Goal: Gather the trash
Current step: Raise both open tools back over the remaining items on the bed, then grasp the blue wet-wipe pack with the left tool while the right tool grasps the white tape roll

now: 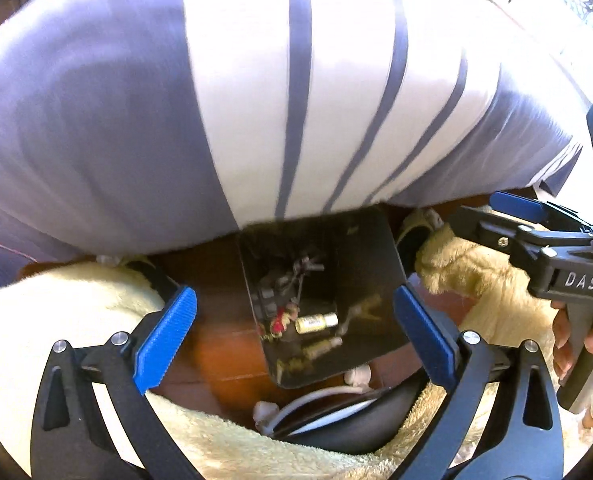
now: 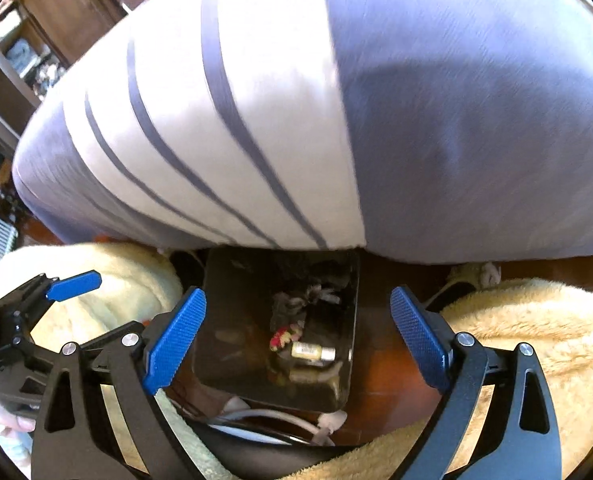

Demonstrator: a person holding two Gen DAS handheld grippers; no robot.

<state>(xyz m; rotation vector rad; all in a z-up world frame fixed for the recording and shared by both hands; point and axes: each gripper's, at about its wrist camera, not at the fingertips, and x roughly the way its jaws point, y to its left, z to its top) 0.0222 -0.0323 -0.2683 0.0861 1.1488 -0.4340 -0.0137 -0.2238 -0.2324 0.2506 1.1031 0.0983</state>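
From my left wrist camera, my left gripper (image 1: 294,334) stands with its blue pads spread wide and nothing between them, aimed down at a dark trash bin (image 1: 380,300) on the wooden floor. Inside the bin, at about 6 o'clock from its middle, lies a small yellow-and-white tube (image 1: 316,323), with a red-and-white scrap (image 1: 282,320) just beside it at 9 o'clock and some dark crumpled pieces further back. A striped grey and white cushion (image 1: 256,100) fills the view at 12 o'clock and overhangs the bin's far edge. Cream fleece (image 1: 56,320) lies at 8 o'clock, and my right gripper (image 1: 508,216) reaches in from 3 o'clock. From my right wrist camera, my right gripper shows its jaws parted as well, holding nothing, over the same trash bin (image 2: 232,320); the tube (image 2: 312,352) and the red scrap (image 2: 282,338) sit near the bin's bottom, at 6 o'clock of its opening. My left gripper (image 2: 74,284) shows at 9 o'clock. I judge that several bits of trash are already collected in the bin. Whether more is left I cannot tell, since the cushion and fleece hide much of the floor; white cable plugs (image 2: 330,420) lie below the bin.
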